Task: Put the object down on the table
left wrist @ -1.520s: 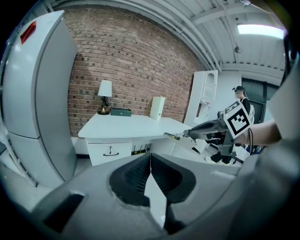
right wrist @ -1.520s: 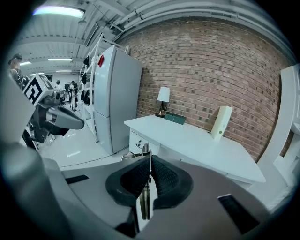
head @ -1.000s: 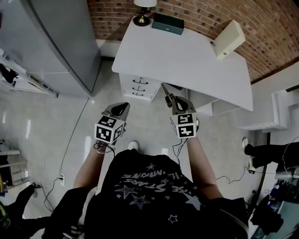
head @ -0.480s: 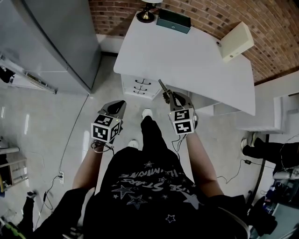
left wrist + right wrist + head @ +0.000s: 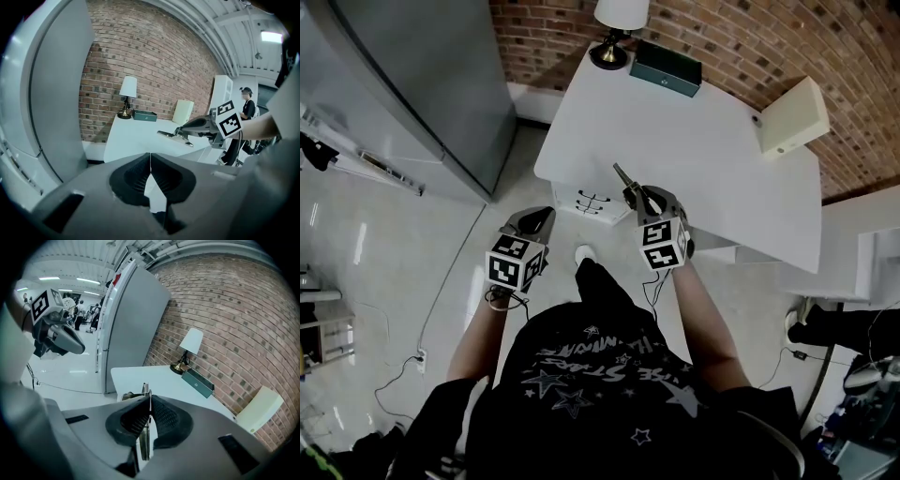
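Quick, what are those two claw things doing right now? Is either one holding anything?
Left gripper: closed, nothing between its jaws.
Right gripper: closed on a thin metal tool.

You worked under bright, even ceiling strips, with glare streaking the floor and fisheye bending darkening both gripper views' edges.
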Tool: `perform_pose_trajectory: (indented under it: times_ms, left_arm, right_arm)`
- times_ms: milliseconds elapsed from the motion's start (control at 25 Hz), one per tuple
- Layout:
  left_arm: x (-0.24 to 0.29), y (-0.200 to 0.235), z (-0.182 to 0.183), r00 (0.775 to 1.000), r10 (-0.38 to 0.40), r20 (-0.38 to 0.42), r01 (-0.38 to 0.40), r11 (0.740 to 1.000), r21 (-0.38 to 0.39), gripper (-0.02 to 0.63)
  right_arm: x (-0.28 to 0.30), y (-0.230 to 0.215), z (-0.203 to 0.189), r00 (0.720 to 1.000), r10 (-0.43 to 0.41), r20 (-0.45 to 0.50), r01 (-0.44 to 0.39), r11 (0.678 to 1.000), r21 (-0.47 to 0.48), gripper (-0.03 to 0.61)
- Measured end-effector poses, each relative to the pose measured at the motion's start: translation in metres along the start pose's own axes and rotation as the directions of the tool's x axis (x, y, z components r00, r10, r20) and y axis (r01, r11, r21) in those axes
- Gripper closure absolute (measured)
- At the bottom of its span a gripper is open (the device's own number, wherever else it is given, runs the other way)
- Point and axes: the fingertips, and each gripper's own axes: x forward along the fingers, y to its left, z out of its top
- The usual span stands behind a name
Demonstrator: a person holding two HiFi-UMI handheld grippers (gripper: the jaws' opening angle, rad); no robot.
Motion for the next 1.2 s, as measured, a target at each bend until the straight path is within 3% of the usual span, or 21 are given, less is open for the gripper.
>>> perform_pose_trajectory:
  times_ms: [520, 960, 1200]
  left_arm:
    - [0.060, 0.041, 0.046, 0.998, 0.061, -0.016, -0.061, 0.997, -0.038, 0.593]
    - [0.079, 0.059, 0.047, 0.994, 0.099, -0.053, -0.103, 0.993, -0.063, 0.593]
    - [0.086, 0.063, 0.045, 0.990, 0.122, -0.070, -0.127, 0.990, -0.068, 0.593]
  right_arm:
    - [0.092, -0.031, 0.023, 0.992, 0.123, 0.013, -0.118, 0.969, -0.219, 0.566]
    - [0.136, -0.031, 0.017, 0.980, 0.198, 0.021, -0.173, 0.896, -0.408, 0.566]
    - [0.155, -0.028, 0.011, 0.971, 0.238, 0.038, -0.186, 0.840, -0.510, 0.566]
